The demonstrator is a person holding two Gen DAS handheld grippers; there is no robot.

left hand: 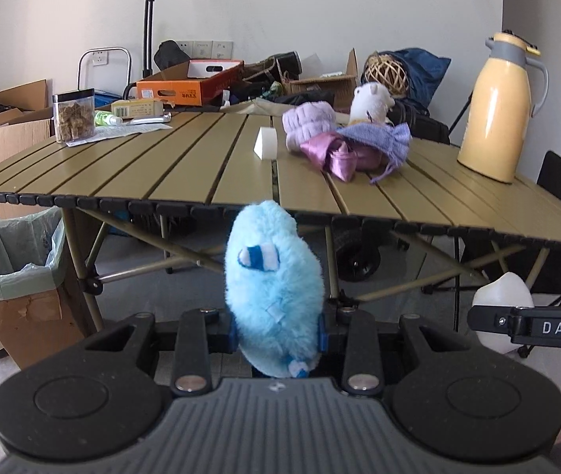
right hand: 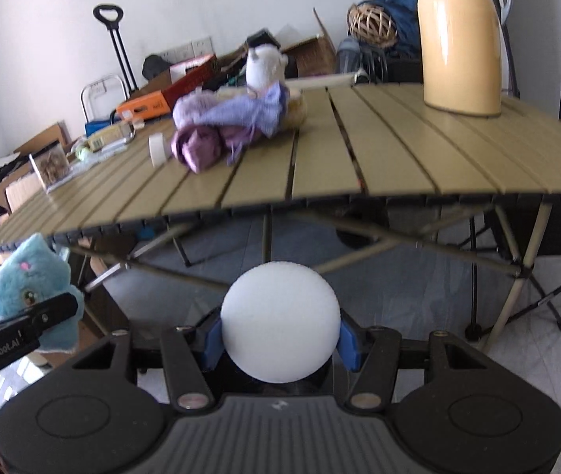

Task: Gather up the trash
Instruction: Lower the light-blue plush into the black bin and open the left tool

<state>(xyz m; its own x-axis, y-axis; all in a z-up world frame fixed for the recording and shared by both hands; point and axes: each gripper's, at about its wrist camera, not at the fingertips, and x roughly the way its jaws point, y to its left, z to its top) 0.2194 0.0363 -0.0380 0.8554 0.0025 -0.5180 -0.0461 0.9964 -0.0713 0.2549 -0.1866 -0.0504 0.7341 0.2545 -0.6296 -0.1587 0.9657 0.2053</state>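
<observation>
Flask [right hand: 460,35] top cut off – plush [left hand: 274,288] face hidden.

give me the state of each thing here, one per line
left tongs: shut on blue plush toy
blue plush toy: held off the table
right tongs: shut on white ball
white ball: held off the table
bin: open, lined with a bag
yellow jug: upright on the table, lid shut
clear jar: upright, lidded
purple cloths: heaped on the table
white wedge: standing on the table

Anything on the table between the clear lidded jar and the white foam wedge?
Nothing: in the left wrist view, only bare olive slats lie between the clear jar and white wedge.
</observation>
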